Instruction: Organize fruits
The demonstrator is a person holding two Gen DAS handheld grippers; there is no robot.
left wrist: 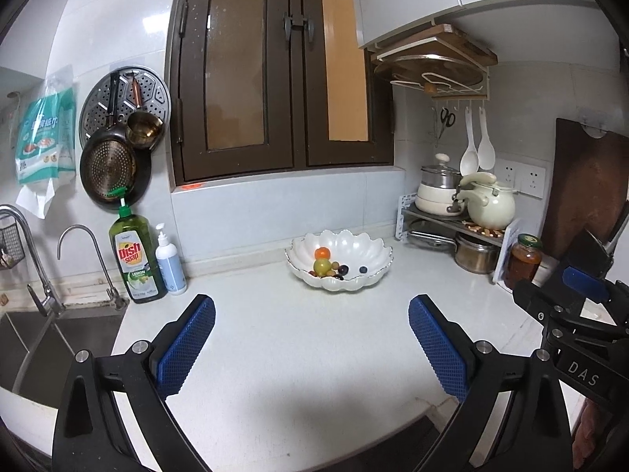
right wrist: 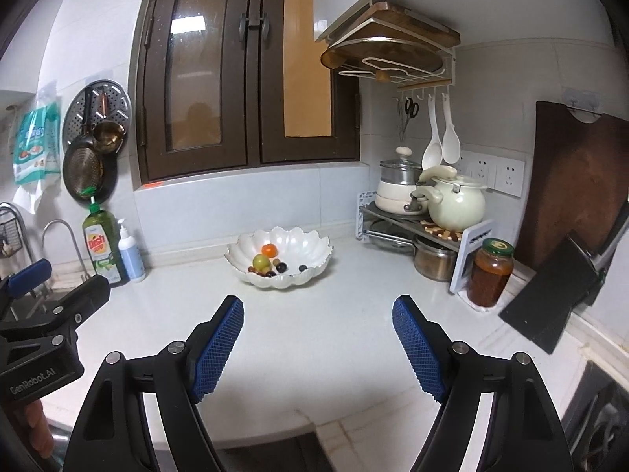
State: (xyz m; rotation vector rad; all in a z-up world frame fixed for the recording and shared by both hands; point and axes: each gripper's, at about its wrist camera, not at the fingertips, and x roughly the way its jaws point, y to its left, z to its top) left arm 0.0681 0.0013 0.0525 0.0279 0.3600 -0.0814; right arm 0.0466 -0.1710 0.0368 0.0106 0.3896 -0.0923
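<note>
the scalloped white bowl point(left wrist: 339, 259) sits on the tabletop point(left wrist: 298, 354) toward the back wall, dead ahead of both grippers and well apart from them; the small fruits point(right wrist: 271, 261) lie clustered in its near left part; the bowl's long axis runs left to right, its opening facing up; the left gripper point(left wrist: 312, 350) is spread wide and empty; the right gripper point(right wrist: 317, 348) is also spread with nothing between; neither looks clearly nearer.

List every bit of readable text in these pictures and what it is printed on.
"Dish soap", "LEMON": green bottle.
"DAS": right gripper body.
"GenRobot.AI": left gripper body.
Blue-green pack hanging on the wall: print too blurred to read.
Jar lid and white pump bottle: too small to read.
</note>
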